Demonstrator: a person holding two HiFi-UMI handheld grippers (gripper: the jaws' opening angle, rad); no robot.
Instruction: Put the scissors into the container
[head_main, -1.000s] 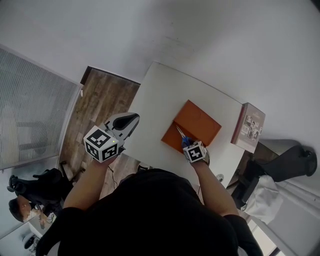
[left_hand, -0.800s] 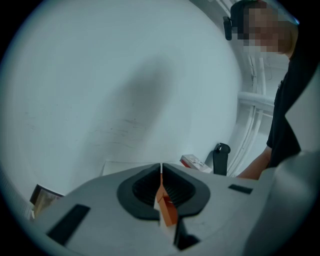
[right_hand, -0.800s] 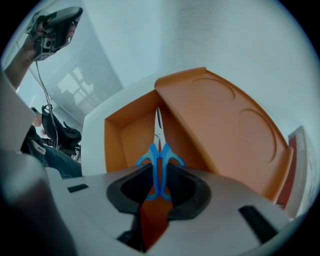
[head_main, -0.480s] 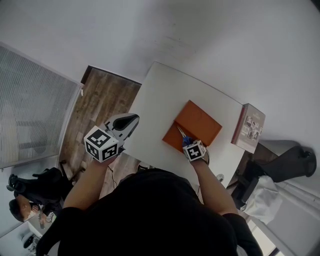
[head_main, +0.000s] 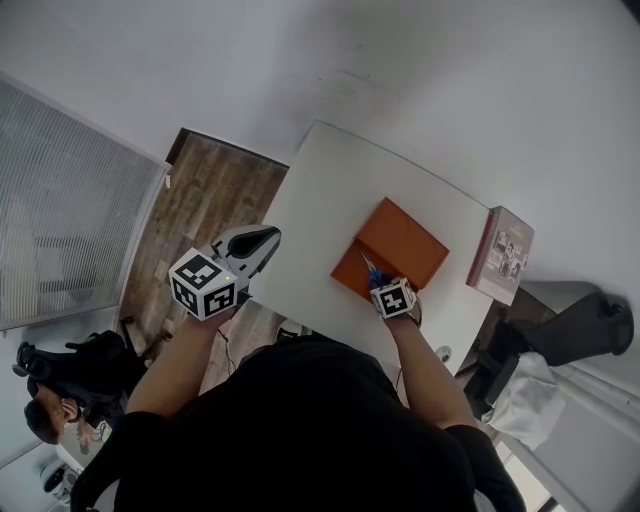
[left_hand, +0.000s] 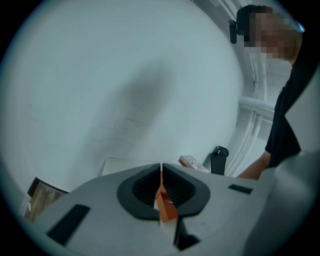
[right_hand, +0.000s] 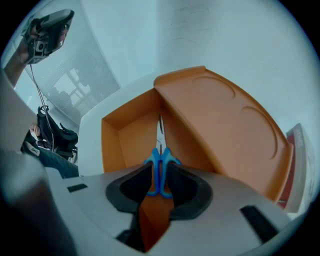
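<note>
Blue-handled scissors (right_hand: 160, 165) are pinched by their handles in my right gripper (right_hand: 160, 172), blades pointing forward over the open compartment of the orange container (right_hand: 131, 131). In the head view the right gripper (head_main: 384, 290) sits at the near edge of the orange container (head_main: 405, 243) with the scissors (head_main: 373, 274) sticking out over it. My left gripper (head_main: 262, 240) hovers off the table's left edge, jaws closed with nothing between them; in the left gripper view the left gripper (left_hand: 161, 176) points toward the table and the container.
The white table (head_main: 320, 210) stands against a white wall. A book (head_main: 502, 256) lies at its right end. Wooden floor (head_main: 195, 210) shows to the left. A black chair (head_main: 575, 330) stands at the right. A person sits at the lower left.
The right gripper with the scissors has shifted slightly toward the container's open compartment. The left gripper has stayed in place.
</note>
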